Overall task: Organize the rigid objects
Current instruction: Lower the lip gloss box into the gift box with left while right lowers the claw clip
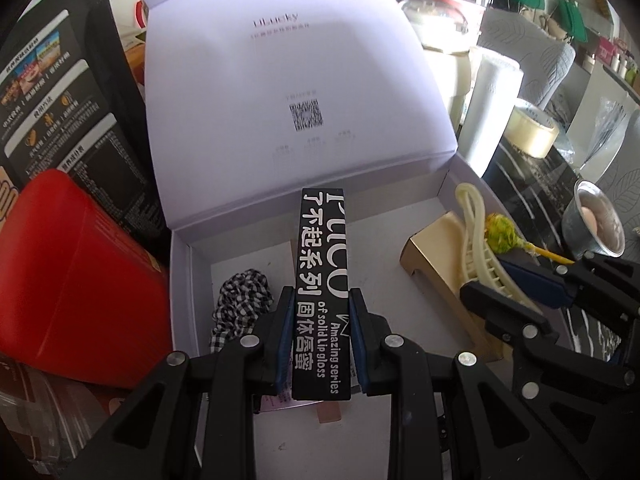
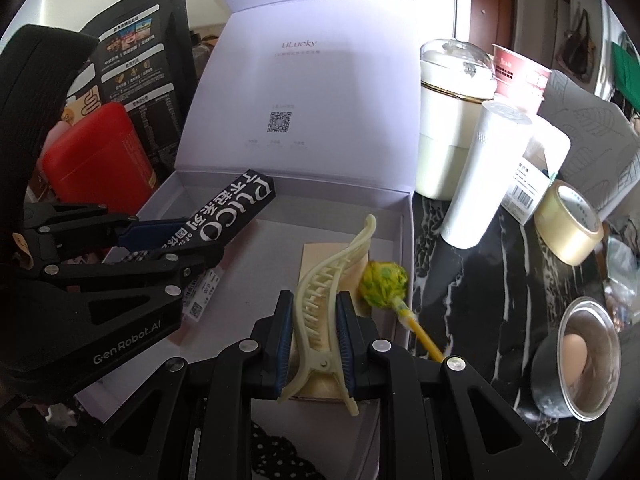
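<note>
My left gripper (image 1: 320,312) is shut on a long black lip gloss box (image 1: 323,264) with white lettering, held over the open white gift box (image 1: 184,280); the same lip gloss box (image 2: 236,216) and left gripper (image 2: 204,242) show at left in the right wrist view. My right gripper (image 2: 314,320) is shut on a cream hair claw clip (image 2: 324,300), above a small gold box (image 2: 320,256) inside the white gift box (image 2: 404,248). In the left wrist view the clip (image 1: 480,240), gold box (image 1: 436,264) and right gripper (image 1: 496,280) sit at right.
A checkered scrunchie (image 1: 240,304) lies in the gift box. A yellow-green lollipop (image 2: 384,280) leans by its right wall. Red case (image 1: 80,272), white tumbler (image 2: 480,176), tape roll (image 2: 568,228), metal bowl with an egg (image 2: 580,356) and cups crowd the dark marble table (image 2: 472,280).
</note>
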The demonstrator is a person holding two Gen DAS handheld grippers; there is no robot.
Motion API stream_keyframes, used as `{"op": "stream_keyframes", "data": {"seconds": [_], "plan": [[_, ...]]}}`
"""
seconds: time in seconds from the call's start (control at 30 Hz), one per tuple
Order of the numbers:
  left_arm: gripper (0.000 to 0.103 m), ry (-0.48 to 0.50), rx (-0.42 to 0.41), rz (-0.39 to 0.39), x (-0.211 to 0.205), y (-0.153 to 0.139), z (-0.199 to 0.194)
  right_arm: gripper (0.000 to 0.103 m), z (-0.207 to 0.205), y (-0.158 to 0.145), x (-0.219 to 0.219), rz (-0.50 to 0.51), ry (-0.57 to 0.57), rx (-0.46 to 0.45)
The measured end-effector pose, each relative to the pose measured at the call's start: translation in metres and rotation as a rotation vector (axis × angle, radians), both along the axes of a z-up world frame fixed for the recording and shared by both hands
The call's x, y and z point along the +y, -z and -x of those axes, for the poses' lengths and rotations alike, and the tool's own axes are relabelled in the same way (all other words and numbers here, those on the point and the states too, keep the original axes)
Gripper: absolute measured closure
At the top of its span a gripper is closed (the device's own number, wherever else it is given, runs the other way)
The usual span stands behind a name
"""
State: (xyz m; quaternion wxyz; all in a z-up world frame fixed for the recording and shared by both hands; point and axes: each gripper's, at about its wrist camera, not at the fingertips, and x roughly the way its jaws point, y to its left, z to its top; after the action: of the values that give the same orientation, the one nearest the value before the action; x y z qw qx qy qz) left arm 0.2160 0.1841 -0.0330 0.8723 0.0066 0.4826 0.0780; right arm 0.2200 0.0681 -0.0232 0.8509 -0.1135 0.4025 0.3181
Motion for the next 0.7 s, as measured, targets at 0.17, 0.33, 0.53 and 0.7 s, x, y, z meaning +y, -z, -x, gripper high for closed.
{"op": "stream_keyframes", "data": {"seconds": [0.17,0.33,0.53,0.7], "plan": [[0.078,-0.006,0.014,-0.004,-0.001,0.0056,-0.0065,0.082,-0.0006,0.0021,0.0013,0.004,0.004,0.004],[0.078,-0.01,0.033,0.006,-0.0045,0.0083,-0.0109,0.082,-0.0008,0.0025,0.0021,0.008,0.007,0.004],[0.078,-0.02,0.045,-0.002,-0.0014,0.008,-0.0111,0.082,-0.0007,0.0015,0.0018,0.013,0.012,0.007],[0.078,-0.024,0.033,-0.002,-0.0018,0.0055,-0.0112,0.081,0.0018,-0.0022,0.0011,0.017,0.012,-0.003]]}}
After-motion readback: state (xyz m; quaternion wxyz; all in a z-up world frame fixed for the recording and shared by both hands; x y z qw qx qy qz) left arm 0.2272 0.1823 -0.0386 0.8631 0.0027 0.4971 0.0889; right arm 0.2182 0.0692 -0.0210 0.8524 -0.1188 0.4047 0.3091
